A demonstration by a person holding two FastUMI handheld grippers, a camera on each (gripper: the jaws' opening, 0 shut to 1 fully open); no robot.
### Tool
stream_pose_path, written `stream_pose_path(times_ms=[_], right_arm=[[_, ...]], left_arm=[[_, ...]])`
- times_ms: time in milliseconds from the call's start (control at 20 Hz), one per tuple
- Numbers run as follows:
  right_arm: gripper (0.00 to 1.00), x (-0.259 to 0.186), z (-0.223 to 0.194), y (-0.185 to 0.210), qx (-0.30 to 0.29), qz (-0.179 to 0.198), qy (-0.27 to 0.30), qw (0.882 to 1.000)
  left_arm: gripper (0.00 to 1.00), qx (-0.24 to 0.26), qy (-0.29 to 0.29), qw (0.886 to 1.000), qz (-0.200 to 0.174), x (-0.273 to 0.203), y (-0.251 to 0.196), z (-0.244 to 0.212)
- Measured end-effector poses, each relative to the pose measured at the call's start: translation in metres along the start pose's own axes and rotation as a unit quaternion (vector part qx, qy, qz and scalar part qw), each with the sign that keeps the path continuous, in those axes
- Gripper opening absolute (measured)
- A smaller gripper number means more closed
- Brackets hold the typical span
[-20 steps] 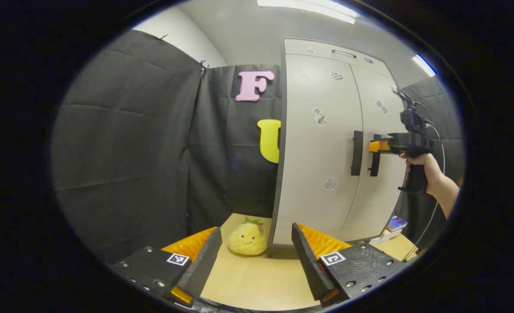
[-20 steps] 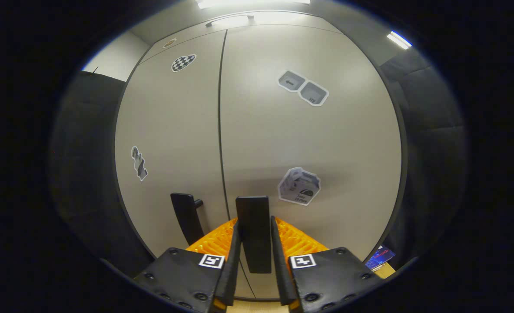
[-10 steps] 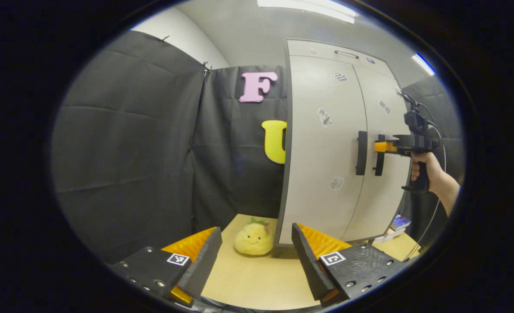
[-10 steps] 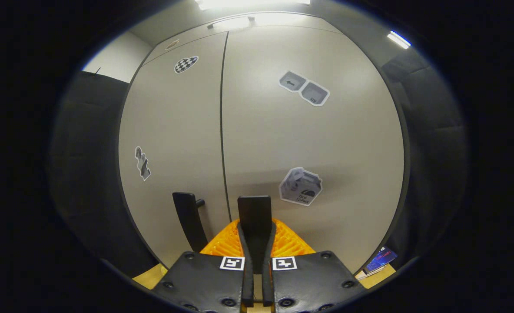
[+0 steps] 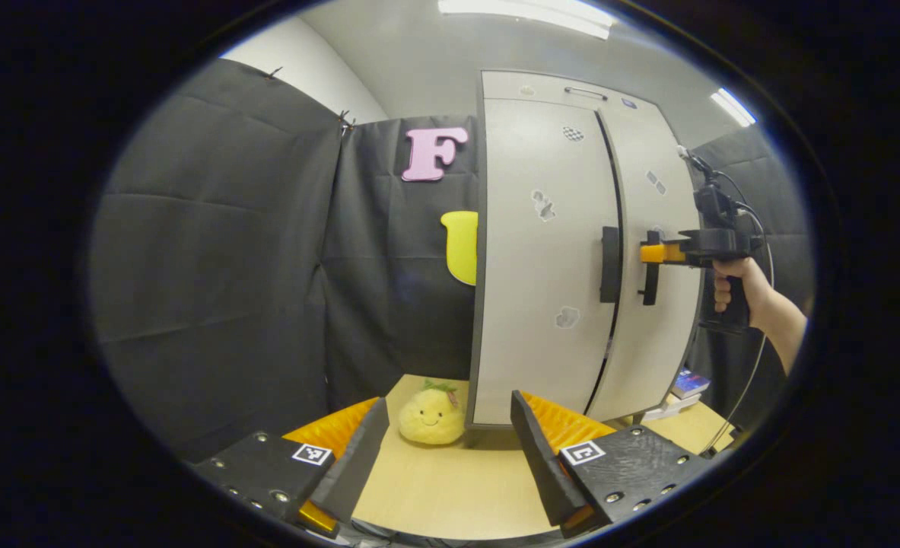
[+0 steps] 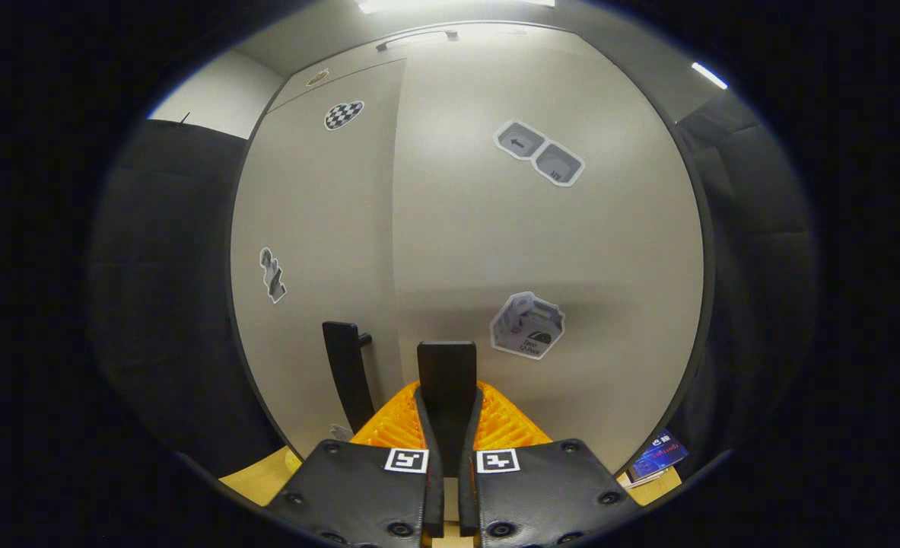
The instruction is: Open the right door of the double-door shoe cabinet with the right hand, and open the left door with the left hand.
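a: left gripper view first. where's the cabinet (image 5: 548,251)?

b: right of centre, standing on the wooden table (image 5: 450,487), tall and pale grey with dark edges. two doors, each with a black vertical handle near the middle seam, small stickers scattered on both.

a: are the doors flush?

b: no. a dark gap runs down between the left door (image 5: 533,266) and the right door (image 5: 659,304); the right one stands out a little.

a: and the left gripper (image 5: 443,449)?

b: low in the foreground, fingers spread wide with nothing between them, well apart from the cabinet. a yellow plush (image 5: 430,415) sits on the table just beside the cabinet's left bottom corner.

a: anything else there?

b: a hand (image 5: 735,285) holds the right gripper (image 5: 651,253) at the right handle (image 5: 650,268).

a: now the right gripper view.

b: the cabinet front is close up. the right door (image 6: 541,251) carries a double square sticker up high and a box-shaped one lower down; the left door (image 6: 320,251) has a chequered sticker near the top. the left handle (image 6: 347,377) is free.

a: the right gripper (image 6: 447,396)?

b: nearly closed, both fingers pressed on the right handle (image 6: 446,380), which stands upright between them. a blue book (image 6: 655,457) lies on the table at lower right.
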State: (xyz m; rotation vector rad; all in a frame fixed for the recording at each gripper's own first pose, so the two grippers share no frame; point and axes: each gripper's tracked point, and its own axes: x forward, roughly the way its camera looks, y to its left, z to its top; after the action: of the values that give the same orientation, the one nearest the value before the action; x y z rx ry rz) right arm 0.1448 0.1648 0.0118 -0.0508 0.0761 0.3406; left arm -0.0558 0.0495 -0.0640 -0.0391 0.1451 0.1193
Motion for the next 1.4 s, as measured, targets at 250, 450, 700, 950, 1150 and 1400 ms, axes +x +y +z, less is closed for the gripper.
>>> stream_pose_path(times_ms=[250, 450, 700, 950, 1150, 1400], right_arm=[[0.09, -0.025, -0.002, -0.001, -0.005, 0.015, 0.003, 1.0], [0.09, -0.04, -0.003, -0.004, 0.003, 0.031, 0.009, 0.999], [0.09, -0.062, -0.004, -0.011, 0.005, 0.035, 0.01, 0.999], [0.09, -0.079, -0.006, -0.017, 0.006, 0.04, 0.011, 0.999], [0.09, -0.094, -0.007, -0.024, 0.005, 0.04, 0.011, 0.999], [0.09, -0.12, -0.008, -0.043, 0.014, 0.031, 0.01, 0.999]], left_arm=[[0.93, -0.01, 0.008, 1.0, -0.001, -0.005, -0.004, -0.008], [0.93, -0.007, 0.009, 1.0, -0.006, -0.007, -0.011, -0.008], [0.96, 0.009, 0.005, 1.0, -0.021, -0.008, -0.03, -0.002], [0.93, 0.013, 0.008, 0.999, -0.037, -0.003, -0.047, -0.004], [0.93, 0.017, 0.008, 0.999, -0.051, 0.004, -0.061, -0.003], [0.93, 0.016, 0.01, 0.997, -0.075, 0.012, -0.082, -0.004]])
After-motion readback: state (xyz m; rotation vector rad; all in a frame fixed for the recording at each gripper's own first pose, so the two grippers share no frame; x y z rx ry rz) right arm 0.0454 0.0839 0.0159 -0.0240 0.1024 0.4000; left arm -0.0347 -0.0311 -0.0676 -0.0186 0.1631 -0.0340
